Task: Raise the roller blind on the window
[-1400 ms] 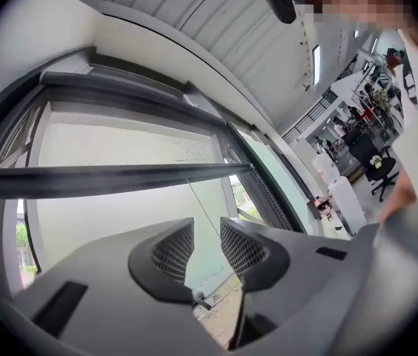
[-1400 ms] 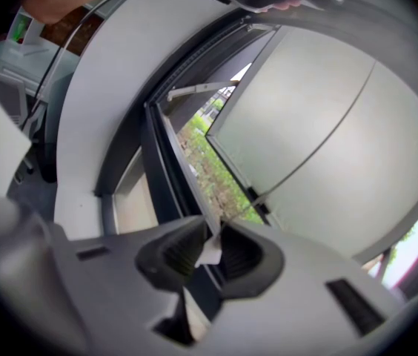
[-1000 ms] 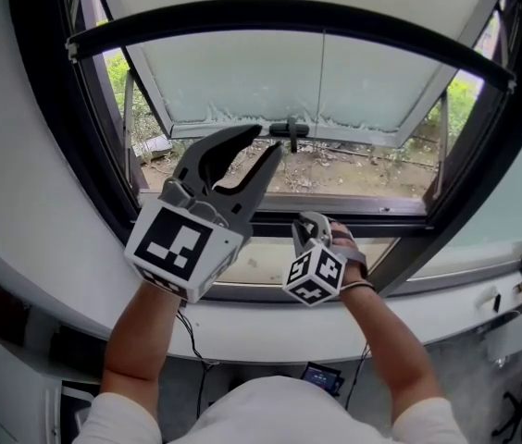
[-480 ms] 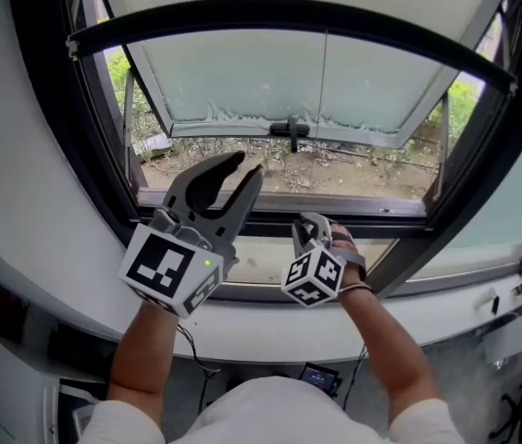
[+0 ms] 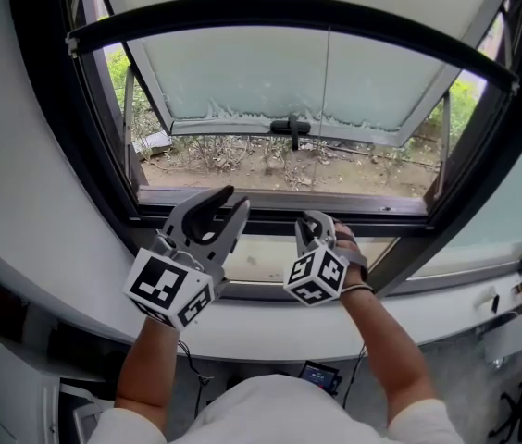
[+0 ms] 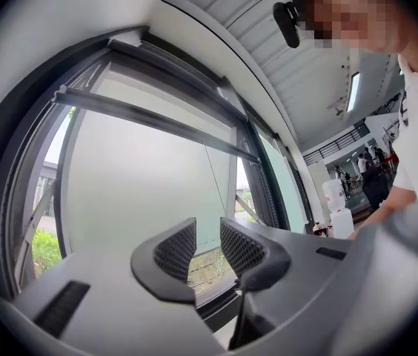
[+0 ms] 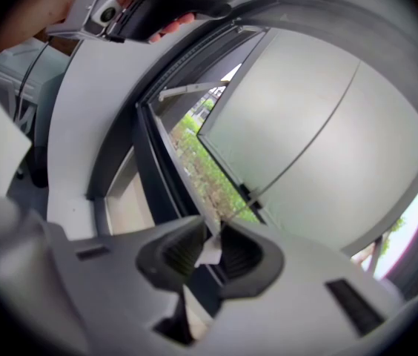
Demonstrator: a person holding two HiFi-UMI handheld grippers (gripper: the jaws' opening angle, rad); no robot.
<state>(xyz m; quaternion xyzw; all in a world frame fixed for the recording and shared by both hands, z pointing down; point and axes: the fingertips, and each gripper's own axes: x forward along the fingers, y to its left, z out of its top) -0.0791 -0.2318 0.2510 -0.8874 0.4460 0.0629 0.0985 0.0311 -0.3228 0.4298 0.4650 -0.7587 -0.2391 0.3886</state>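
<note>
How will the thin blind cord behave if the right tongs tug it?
Likely floppy: the blind cord looks thread-thin, straight only because the right tongs pinch its white end. Probably light; may slip through the pads.

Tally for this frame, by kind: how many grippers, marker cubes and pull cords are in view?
Grippers: 2 (left gripper, right gripper)
Marker cubes: 2 (left marker cube, right marker cube)
Pull cords: 1 (pull cord)
Total: 5
</note>
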